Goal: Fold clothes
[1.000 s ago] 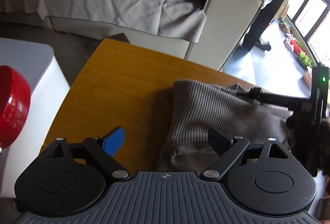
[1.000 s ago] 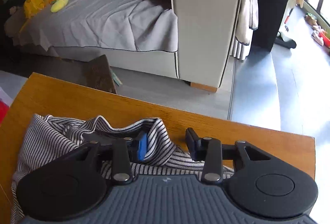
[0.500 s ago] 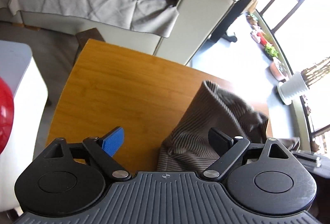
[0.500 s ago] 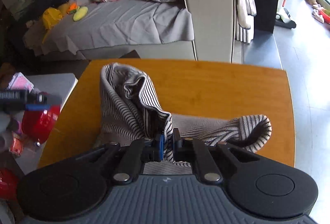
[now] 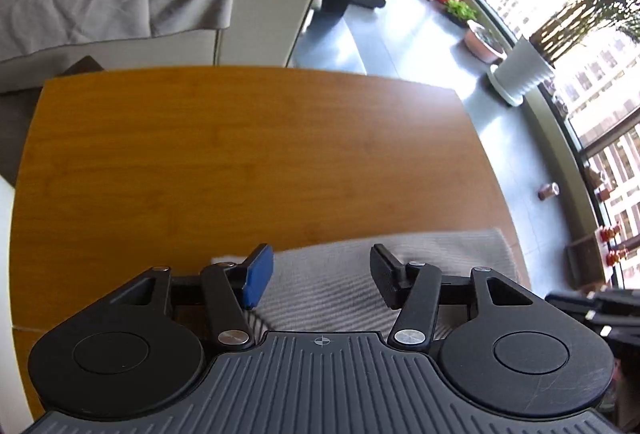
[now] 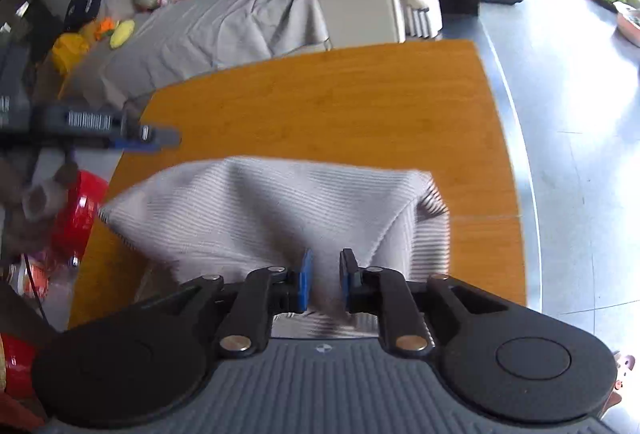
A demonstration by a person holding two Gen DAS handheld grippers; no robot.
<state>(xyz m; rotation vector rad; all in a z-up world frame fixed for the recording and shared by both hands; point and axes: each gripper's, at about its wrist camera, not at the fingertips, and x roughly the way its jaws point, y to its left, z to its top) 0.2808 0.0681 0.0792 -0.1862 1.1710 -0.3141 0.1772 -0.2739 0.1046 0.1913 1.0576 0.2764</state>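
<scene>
Right gripper (image 6: 323, 280), apparently parted, over blurred striped garment (image 6: 272, 210).

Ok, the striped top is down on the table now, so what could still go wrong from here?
Two risks. The right gripper has its fingers apart with the striped top between them, so pulling back could snag the cloth and undo the fold. The top also lies near the table's right and near edges; a push from the open left gripper above it might slide it off.

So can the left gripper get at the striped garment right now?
Probably yes. The left gripper is open with its fingers apart over the striped garment, which lies on the wooden table. Nothing stands between them.
</scene>
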